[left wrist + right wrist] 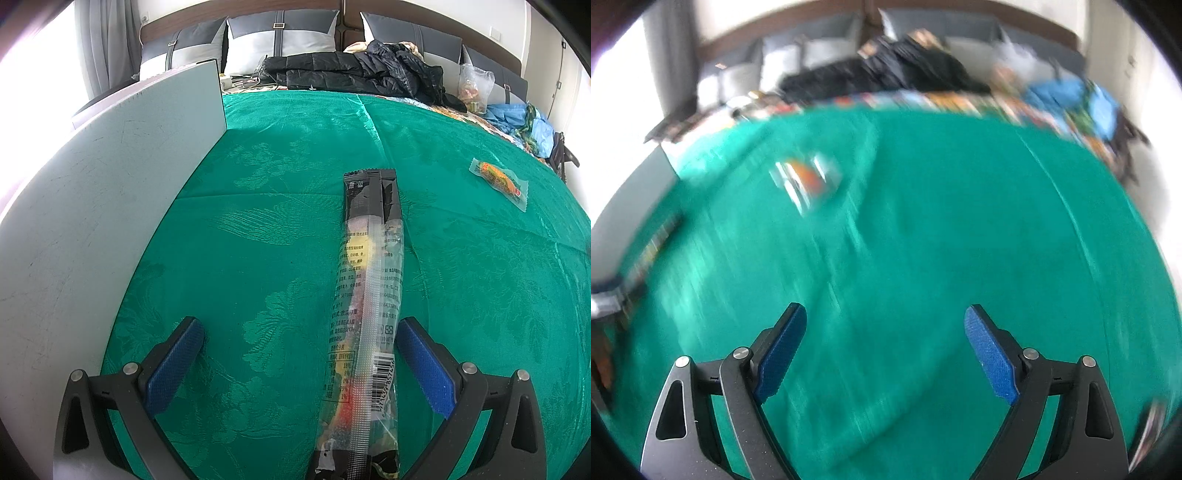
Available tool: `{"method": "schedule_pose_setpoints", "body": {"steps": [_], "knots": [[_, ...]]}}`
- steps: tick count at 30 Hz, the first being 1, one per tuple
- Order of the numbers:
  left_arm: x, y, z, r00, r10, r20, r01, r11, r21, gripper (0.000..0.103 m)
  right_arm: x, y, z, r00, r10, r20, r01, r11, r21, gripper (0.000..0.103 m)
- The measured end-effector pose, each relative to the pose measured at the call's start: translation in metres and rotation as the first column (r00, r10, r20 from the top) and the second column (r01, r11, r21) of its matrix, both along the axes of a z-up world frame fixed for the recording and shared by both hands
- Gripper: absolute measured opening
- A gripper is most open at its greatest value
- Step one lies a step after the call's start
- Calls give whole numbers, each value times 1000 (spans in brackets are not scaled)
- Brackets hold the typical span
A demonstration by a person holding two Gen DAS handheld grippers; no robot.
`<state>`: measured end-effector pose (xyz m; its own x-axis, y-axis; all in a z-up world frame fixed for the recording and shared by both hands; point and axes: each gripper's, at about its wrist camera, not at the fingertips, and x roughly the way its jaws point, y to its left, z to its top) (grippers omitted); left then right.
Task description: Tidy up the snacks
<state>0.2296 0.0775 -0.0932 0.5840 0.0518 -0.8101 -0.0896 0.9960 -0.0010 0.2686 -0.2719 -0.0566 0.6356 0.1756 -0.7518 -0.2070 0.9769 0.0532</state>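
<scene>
A long clear-and-black snack packet (365, 295) lies flat on the green cloth (258, 229), running away from me. My left gripper (299, 328) is open, and the packet's near part lies between its blue pads, close to the right pad (424, 365). A small clear wrapper with an orange snack (498, 182) lies at the far right. The right wrist view is blurred by motion. There my right gripper (886, 325) stands open over bare green cloth (923, 240), and the small orange snack wrapper (807, 179) lies well ahead to its left.
A pale grey board (110, 192) stands along the left side of the cloth. Behind the cloth lie a black jacket (354, 70), cushions (280, 37), a clear bag of snacks (474, 86) and blue fabric (517, 118). More packets show blurred at the left edge (650, 254).
</scene>
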Motion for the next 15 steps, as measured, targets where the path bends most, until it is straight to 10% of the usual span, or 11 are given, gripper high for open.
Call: {"method": "schedule_pose_setpoints", "body": {"steps": [12,15], "knots": [[0,0,0,1000,0,0,0,1000,0,103,163,124,-35,958,182,-224,-211,971,-114,87],[1,0,0,1000,-1,0,1,1000,-1,103,155,110,-29,969,121,-215,-138,988,-63,48]]}}
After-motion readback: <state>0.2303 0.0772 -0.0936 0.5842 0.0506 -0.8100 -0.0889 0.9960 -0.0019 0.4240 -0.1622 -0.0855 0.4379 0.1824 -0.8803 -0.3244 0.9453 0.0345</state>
